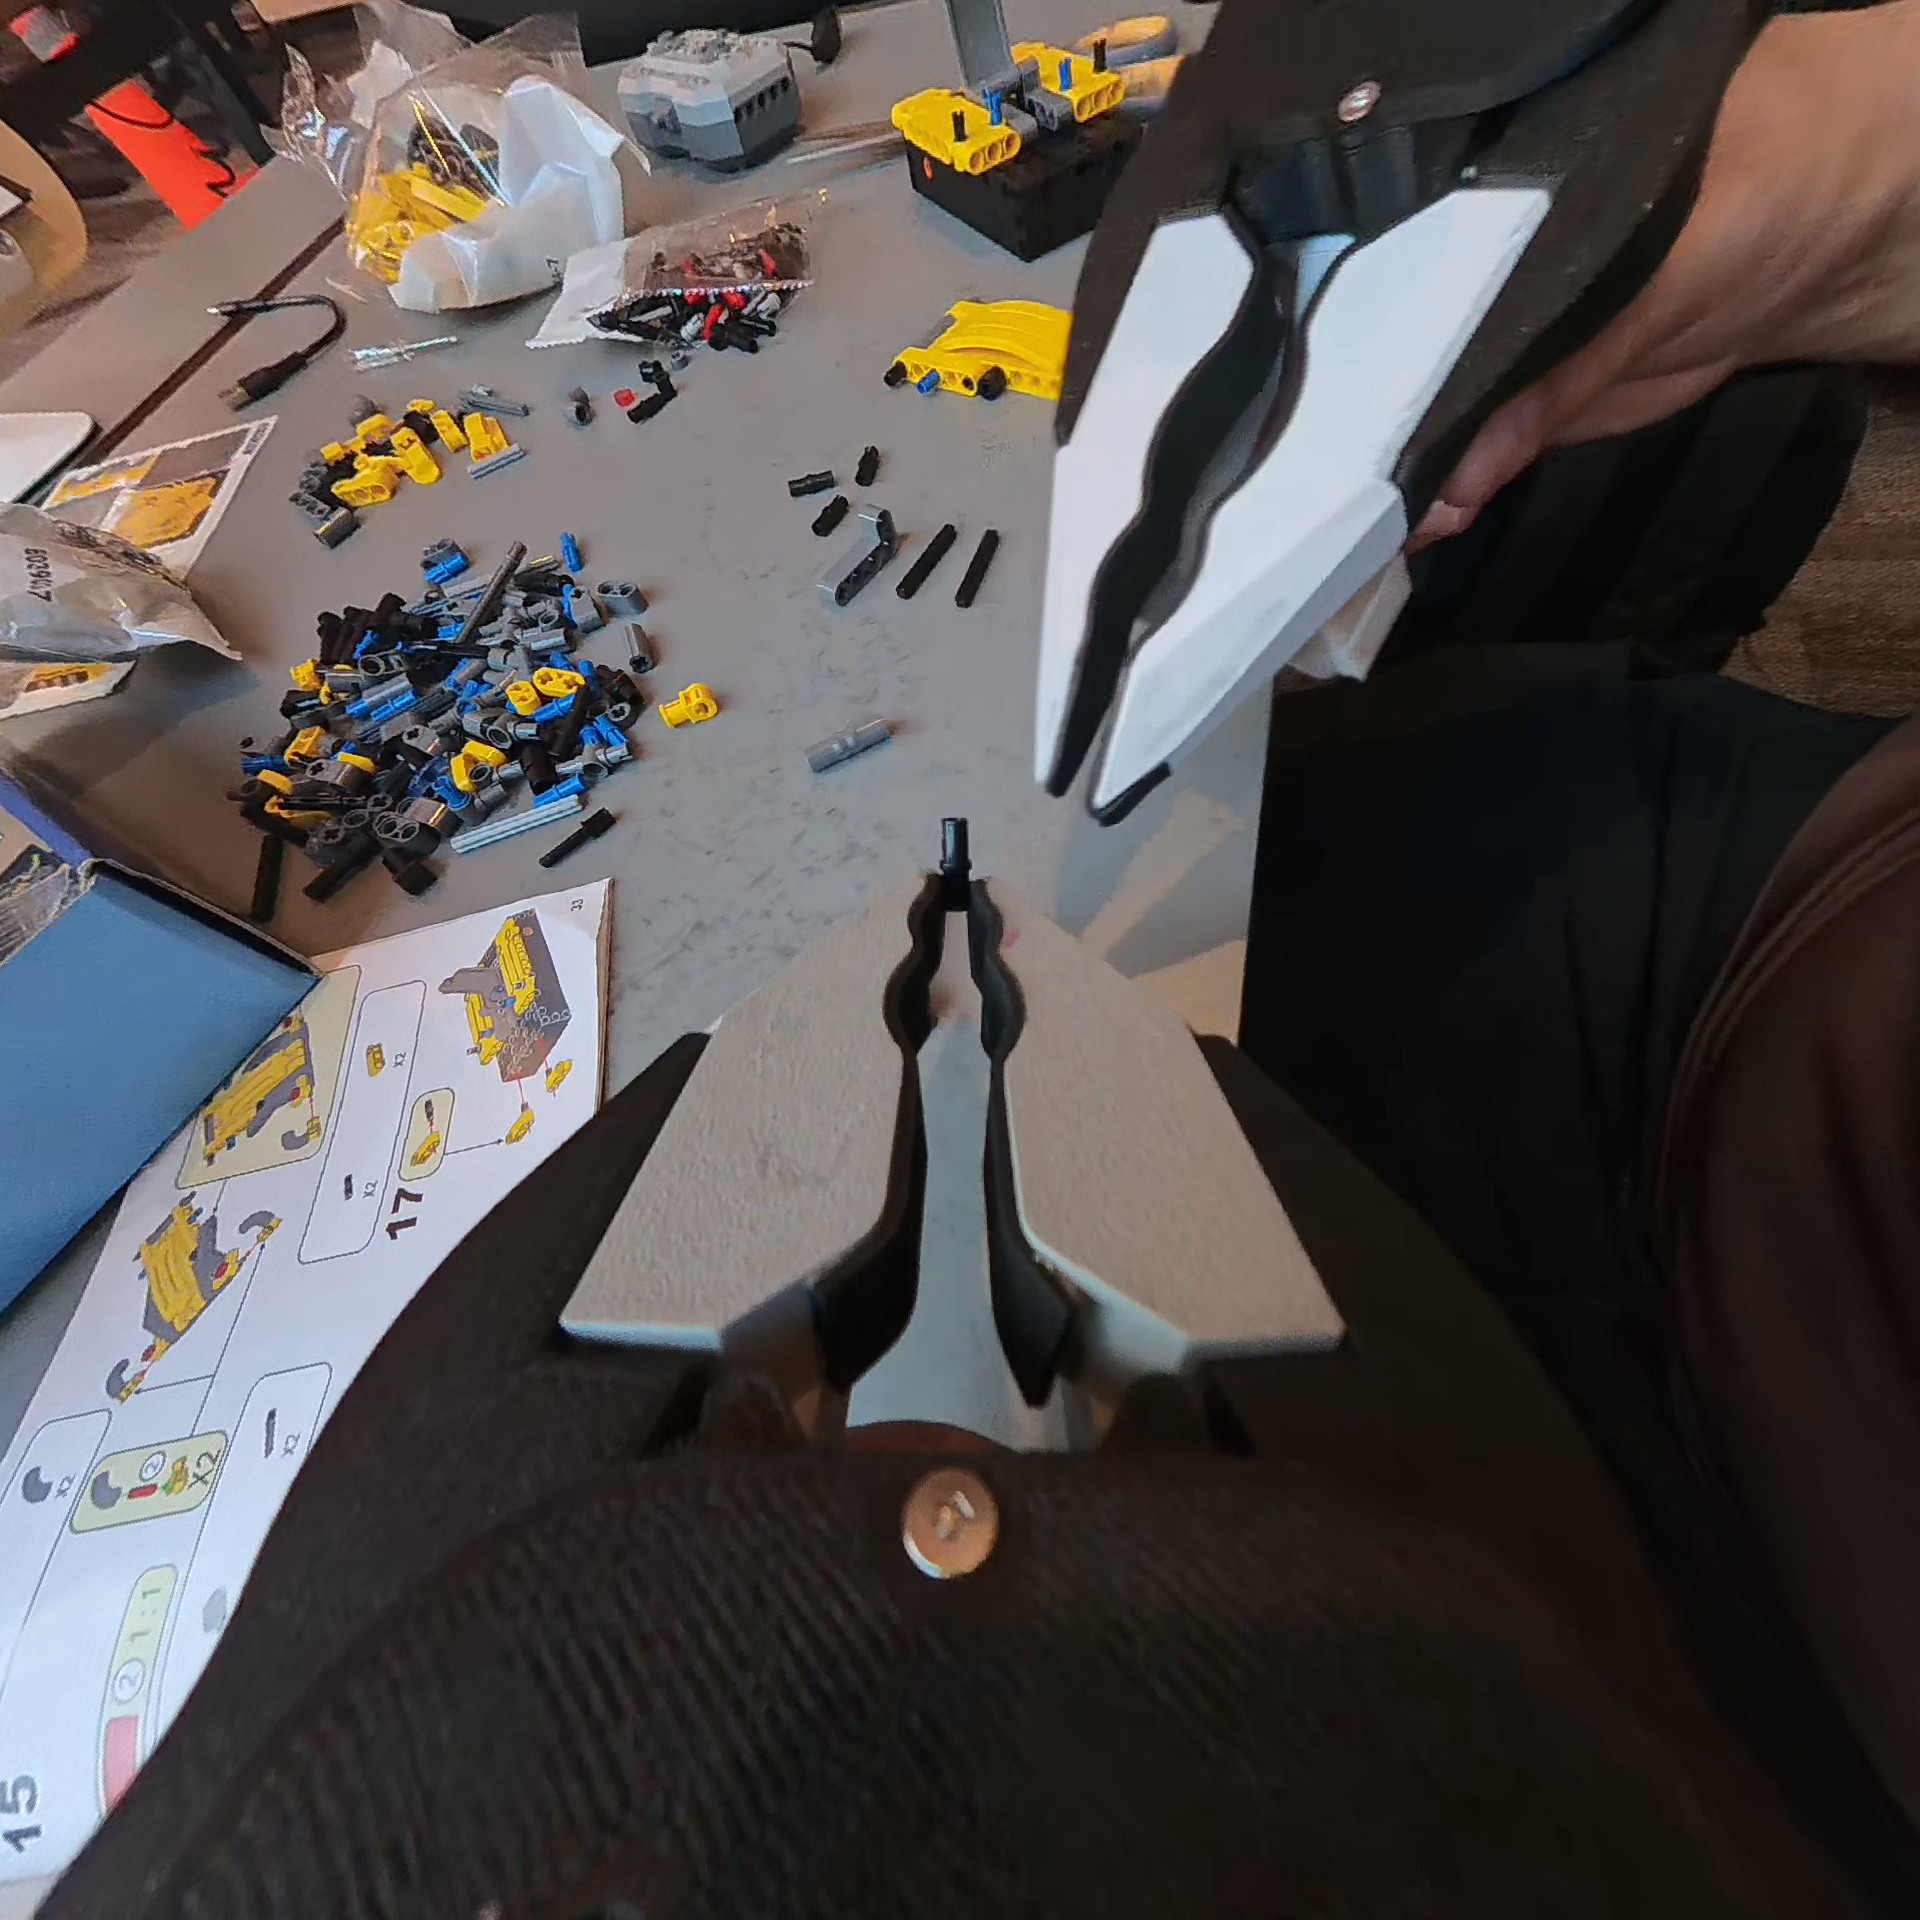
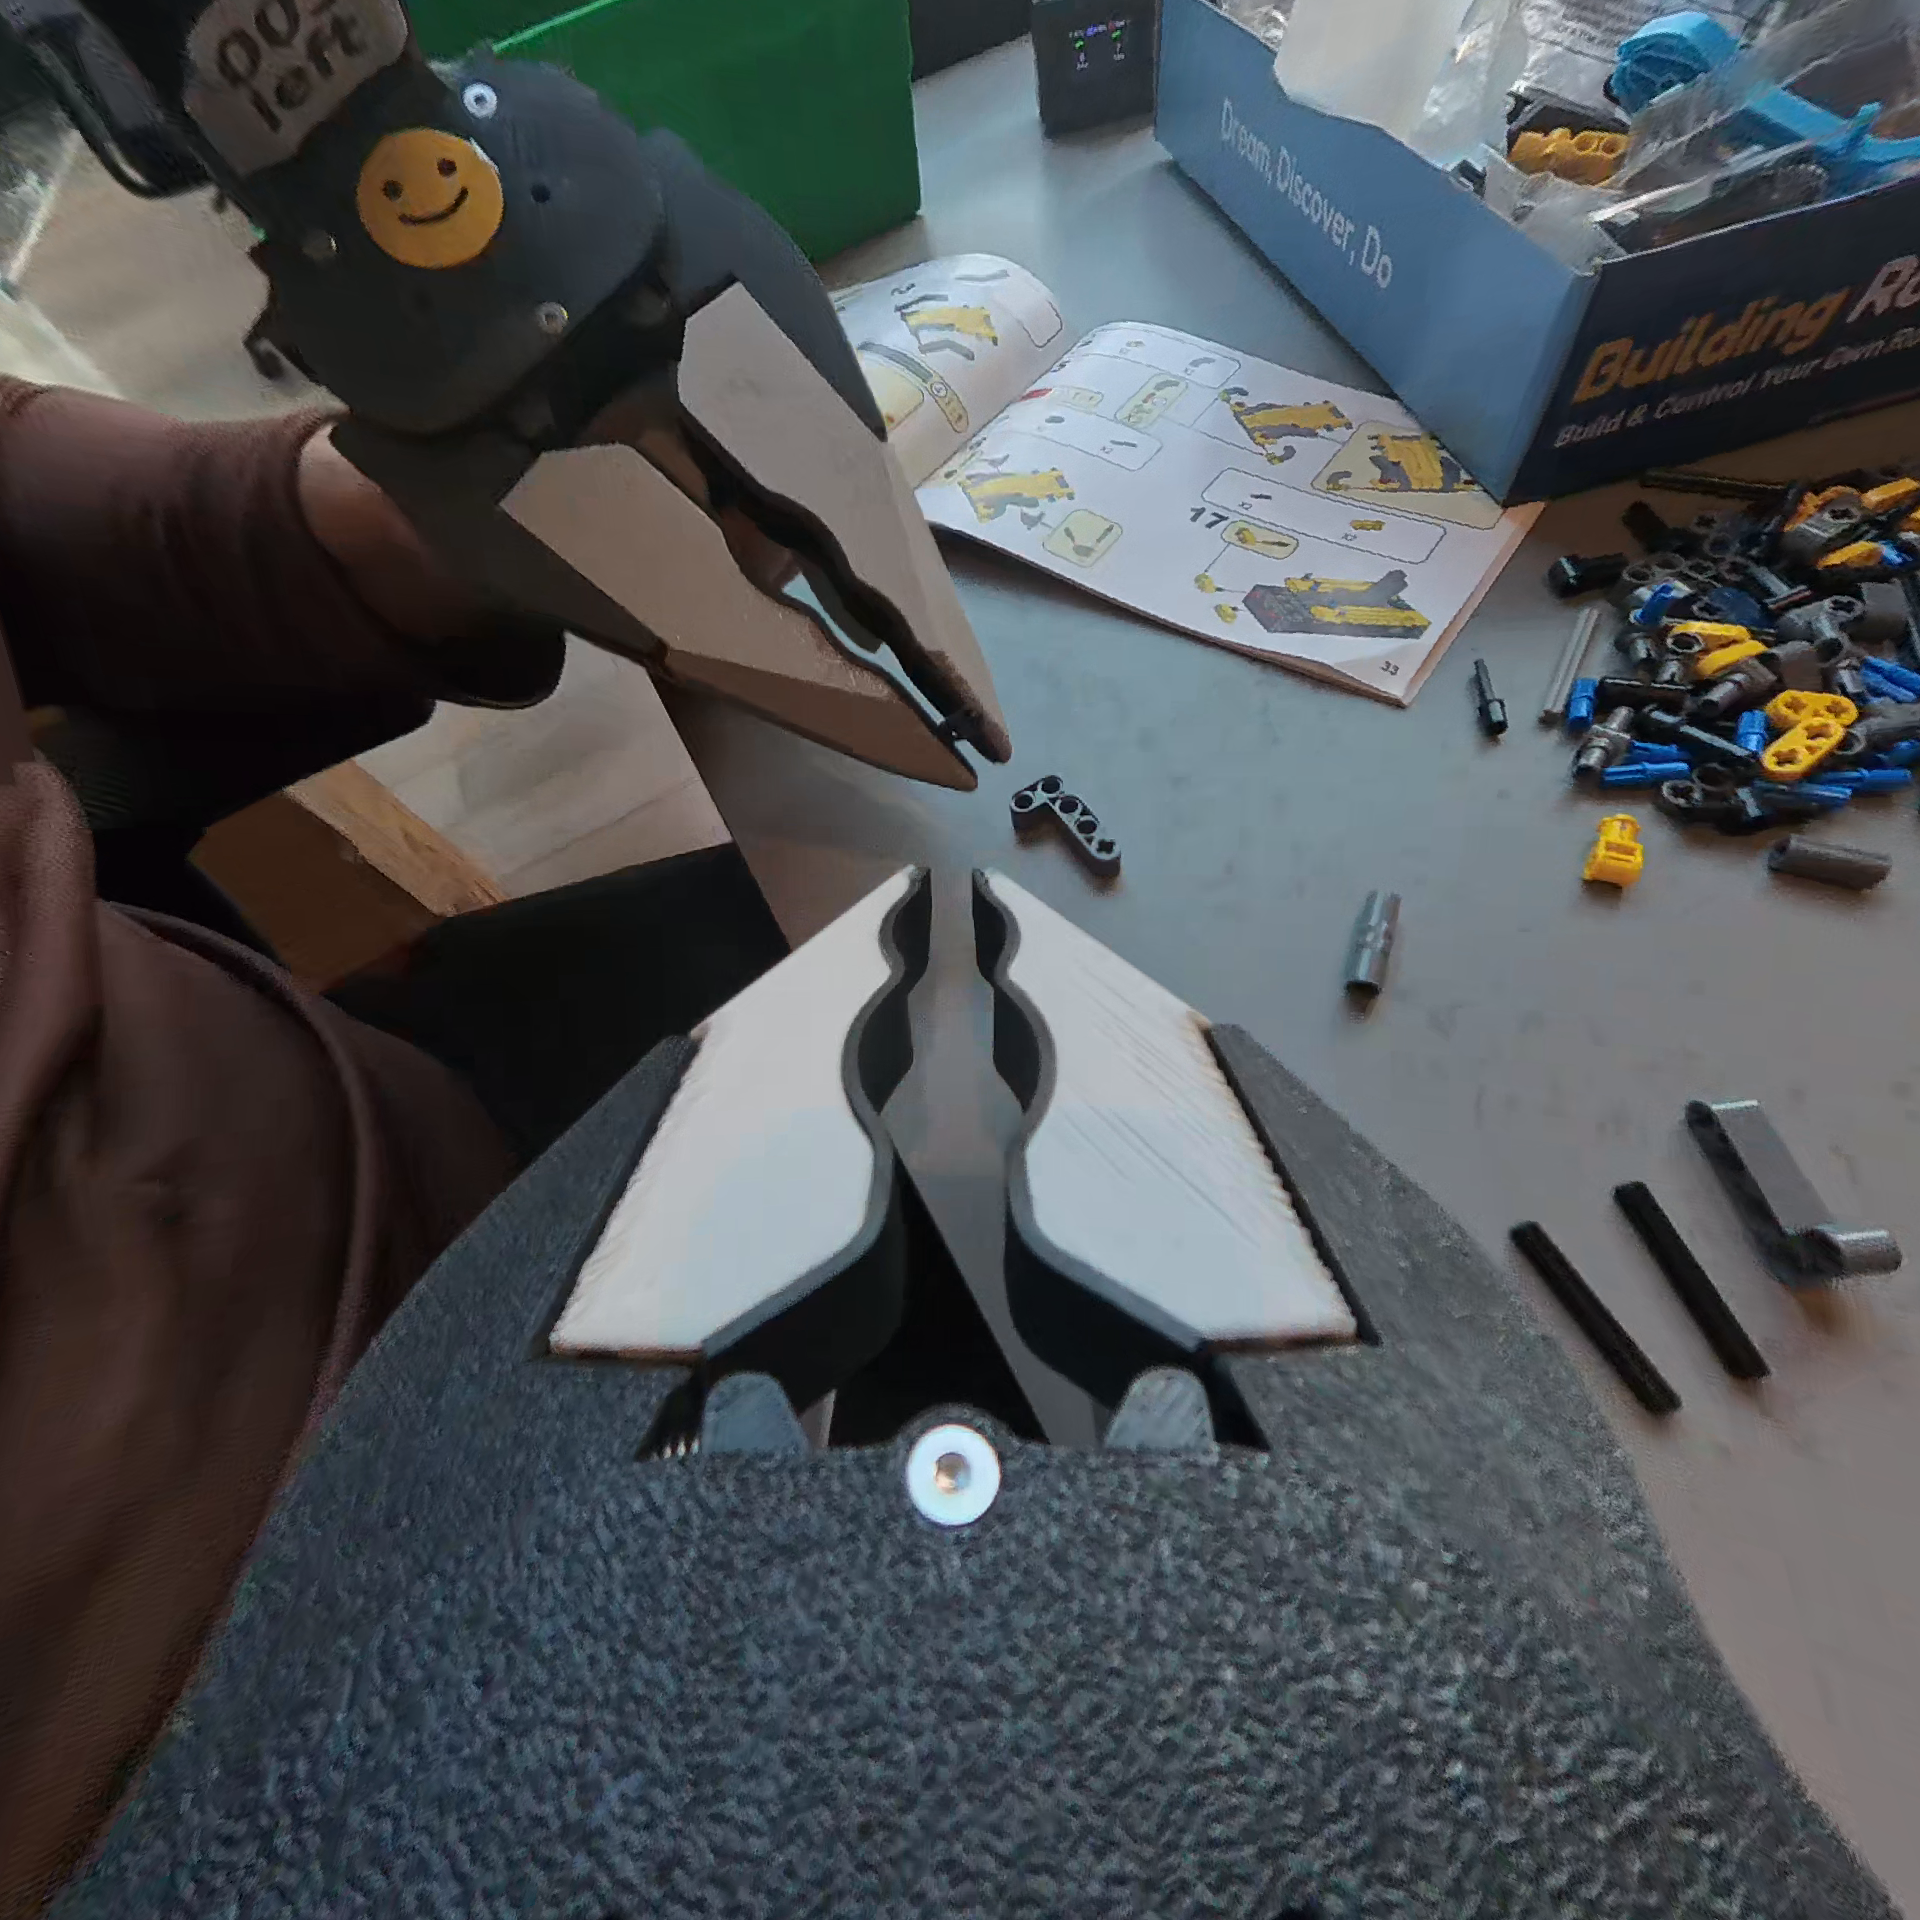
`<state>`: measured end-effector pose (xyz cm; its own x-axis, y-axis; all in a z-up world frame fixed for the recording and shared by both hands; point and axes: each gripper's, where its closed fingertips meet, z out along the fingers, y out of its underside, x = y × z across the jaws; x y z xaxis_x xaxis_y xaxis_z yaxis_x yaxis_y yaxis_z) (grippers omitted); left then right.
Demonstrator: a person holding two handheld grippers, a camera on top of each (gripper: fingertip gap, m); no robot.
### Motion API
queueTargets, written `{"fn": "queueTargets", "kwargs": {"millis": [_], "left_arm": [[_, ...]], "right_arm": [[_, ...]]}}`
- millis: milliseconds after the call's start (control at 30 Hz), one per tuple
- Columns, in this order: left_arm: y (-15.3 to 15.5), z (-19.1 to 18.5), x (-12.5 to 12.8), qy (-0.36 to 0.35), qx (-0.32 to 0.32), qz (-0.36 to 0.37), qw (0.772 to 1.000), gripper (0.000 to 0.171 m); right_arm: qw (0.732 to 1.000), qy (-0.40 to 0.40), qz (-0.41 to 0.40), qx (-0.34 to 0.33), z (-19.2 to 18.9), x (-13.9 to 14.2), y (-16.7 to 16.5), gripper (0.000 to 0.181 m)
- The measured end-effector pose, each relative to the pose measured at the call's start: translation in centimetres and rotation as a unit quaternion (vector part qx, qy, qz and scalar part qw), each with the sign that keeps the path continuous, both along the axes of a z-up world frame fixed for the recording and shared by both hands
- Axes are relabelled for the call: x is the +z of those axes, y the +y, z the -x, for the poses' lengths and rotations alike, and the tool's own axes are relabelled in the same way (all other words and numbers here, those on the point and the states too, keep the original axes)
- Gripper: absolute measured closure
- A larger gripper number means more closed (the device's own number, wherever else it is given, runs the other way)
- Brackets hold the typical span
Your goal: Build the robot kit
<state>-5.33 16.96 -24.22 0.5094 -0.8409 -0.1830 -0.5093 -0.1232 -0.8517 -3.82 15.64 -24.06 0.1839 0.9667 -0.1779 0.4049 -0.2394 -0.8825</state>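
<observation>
My left gripper (image 1: 954, 883) is shut on a small black pin (image 1: 954, 844) that sticks out past its tips, held above the grey table (image 1: 727, 831). In the right wrist view the left gripper (image 2: 971, 748) comes in from the upper left with the pin (image 2: 958, 725) pinched at its tips. My right gripper (image 2: 951, 881) is slightly open and empty, its tips close below the left gripper's tips. It also shows in the left wrist view (image 1: 1081, 795), pointing down towards the pin. A black L-shaped beam (image 2: 1065, 816) lies on the table just beyond both tips.
A pile of small black, blue, yellow parts (image 1: 447, 707) lies left, with an open instruction booklet (image 1: 312, 1195) and a blue box (image 1: 104, 1039). A grey sleeve (image 1: 847, 745), grey L beam (image 1: 862, 556), two black axles (image 1: 925, 561) and a yellow-black assembly (image 1: 1018, 156) lie farther off. The table edge (image 1: 1252, 831) is at right. Both grippers' tips are close together, under 4 cm apart.
</observation>
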Motion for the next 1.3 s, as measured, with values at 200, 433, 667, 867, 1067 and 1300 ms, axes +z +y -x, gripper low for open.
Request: {"fn": "queueTargets", "kwargs": {"millis": [200, 433, 667, 867, 1067, 1300], "left_arm": [[0.1, -0.2, -0.6, 0.012, -0.003, 0.015, 1.000, 0.171], [0.8, 0.0, -1.4, 0.057, 0.024, -0.008, 0.998, 0.171], [1.4, 0.7, -0.2, 0.034, 0.053, -0.041, 0.997, 0.171], [2.1, 1.9, 0.6, 0.016, 0.065, -0.057, 0.996, 0.171], [2.8, 3.4, 1.5, -0.023, 0.084, -0.055, 0.995, 0.171], [2.8, 4.3, 2.9, -0.088, 0.083, -0.048, 0.992, 0.171]], "right_arm": [[1.000, 0.011, -0.006, -0.007, -0.7, -0.2, 0.5, 0.174], [0.999, 0.046, -0.012, 0.002, -0.4, 0.6, 1.0, 0.172], [0.997, 0.055, -0.042, 0.036, 2.4, 3.9, 1.8, 0.169], [0.993, 0.072, -0.046, 0.080, 5.3, 5.5, 3.3, 0.168], [0.992, 0.081, -0.020, 0.092, 6.4, 5.5, 4.0, 0.168], [0.992, 0.074, -0.045, 0.095, 5.7, 5.3, 3.7, 0.171]]}}
